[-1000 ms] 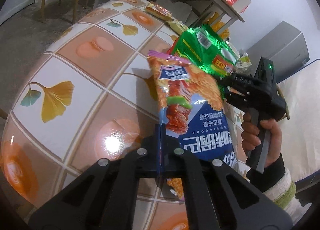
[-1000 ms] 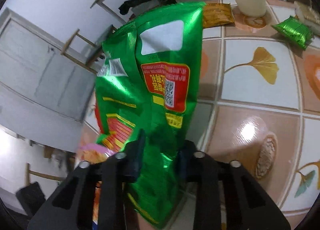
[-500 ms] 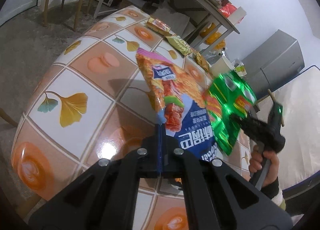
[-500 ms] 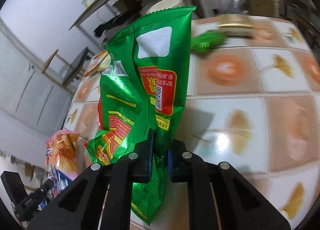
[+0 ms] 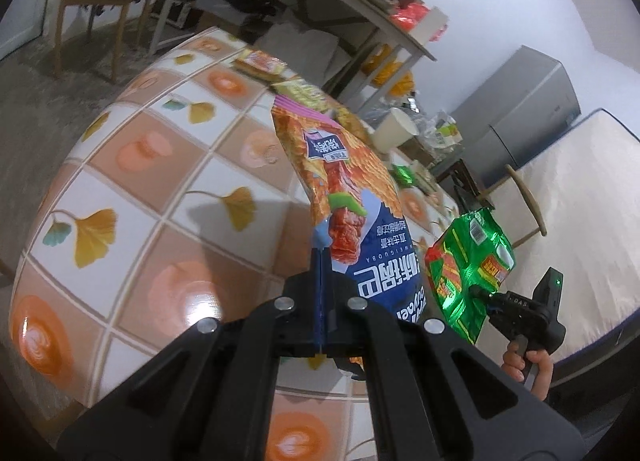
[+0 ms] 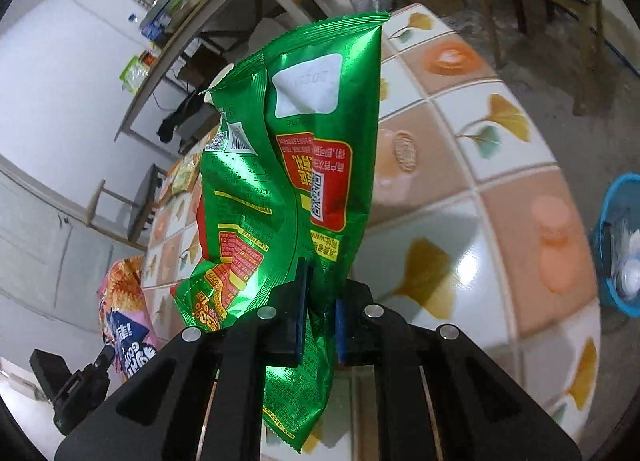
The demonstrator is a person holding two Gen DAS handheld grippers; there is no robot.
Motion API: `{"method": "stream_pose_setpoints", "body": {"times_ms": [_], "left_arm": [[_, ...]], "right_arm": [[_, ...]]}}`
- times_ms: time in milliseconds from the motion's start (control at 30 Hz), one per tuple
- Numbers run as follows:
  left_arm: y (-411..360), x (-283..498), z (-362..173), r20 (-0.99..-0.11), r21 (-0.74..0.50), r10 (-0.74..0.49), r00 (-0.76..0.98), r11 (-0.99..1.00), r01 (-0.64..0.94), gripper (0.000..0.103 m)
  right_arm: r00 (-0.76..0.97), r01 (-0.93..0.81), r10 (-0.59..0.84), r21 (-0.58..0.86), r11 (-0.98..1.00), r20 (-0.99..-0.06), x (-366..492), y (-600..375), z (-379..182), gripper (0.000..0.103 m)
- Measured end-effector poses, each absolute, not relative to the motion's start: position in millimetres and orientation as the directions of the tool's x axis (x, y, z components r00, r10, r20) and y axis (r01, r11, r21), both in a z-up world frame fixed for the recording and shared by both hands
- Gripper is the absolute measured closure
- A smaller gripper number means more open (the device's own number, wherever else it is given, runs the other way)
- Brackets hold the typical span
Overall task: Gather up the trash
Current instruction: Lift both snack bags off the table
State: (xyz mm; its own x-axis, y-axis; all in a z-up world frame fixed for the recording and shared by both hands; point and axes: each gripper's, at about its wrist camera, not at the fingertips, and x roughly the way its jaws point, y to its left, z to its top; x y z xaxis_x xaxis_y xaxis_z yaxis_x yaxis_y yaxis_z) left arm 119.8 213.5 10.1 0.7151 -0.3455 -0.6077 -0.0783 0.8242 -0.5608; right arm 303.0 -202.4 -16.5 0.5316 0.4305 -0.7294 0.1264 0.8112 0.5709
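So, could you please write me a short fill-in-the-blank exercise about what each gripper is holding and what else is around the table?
1. The left gripper is shut on the orange and ____ snack bag.
2. The right gripper is shut on the ____ snack bag.
3. Beyond the tiled table, near the right edge of the right wrist view, stands a ____ bin.

Missing words: blue; green; blue

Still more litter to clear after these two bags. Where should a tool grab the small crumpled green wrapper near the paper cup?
The small green wrapper lies low and crumpled on the table beside the paper cup. Probably best to come from above, pinching its raised crinkled ridge across the narrow width; flat edges hug the tabletop. Both tools are occupied now.
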Motion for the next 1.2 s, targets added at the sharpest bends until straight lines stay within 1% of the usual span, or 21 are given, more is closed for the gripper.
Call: {"method": "stream_pose_setpoints", "body": {"times_ms": [433,800,1200], "left_arm": [[143,118,50,-0.567,-0.503,-0.400,0.720,0.860,0.082,0.103],[99,109,68,-0.552,-0.449,-0.432,0.713,0.875,0.182,0.103],[67,114,75,-0.540,-0.441,-0.476,0.694,0.863,0.248,0.103]], "right_arm": [[0.581,0.101,0.467,0.628,0.772,-0.667,247,-240,12,0.091],[0.628,0.128,0.425,0.625,0.770,-0.652,210,-270,27,0.091],[0.704,0.198,0.338,0.630,0.751,-0.624,170,-325,44,0.091]]}}
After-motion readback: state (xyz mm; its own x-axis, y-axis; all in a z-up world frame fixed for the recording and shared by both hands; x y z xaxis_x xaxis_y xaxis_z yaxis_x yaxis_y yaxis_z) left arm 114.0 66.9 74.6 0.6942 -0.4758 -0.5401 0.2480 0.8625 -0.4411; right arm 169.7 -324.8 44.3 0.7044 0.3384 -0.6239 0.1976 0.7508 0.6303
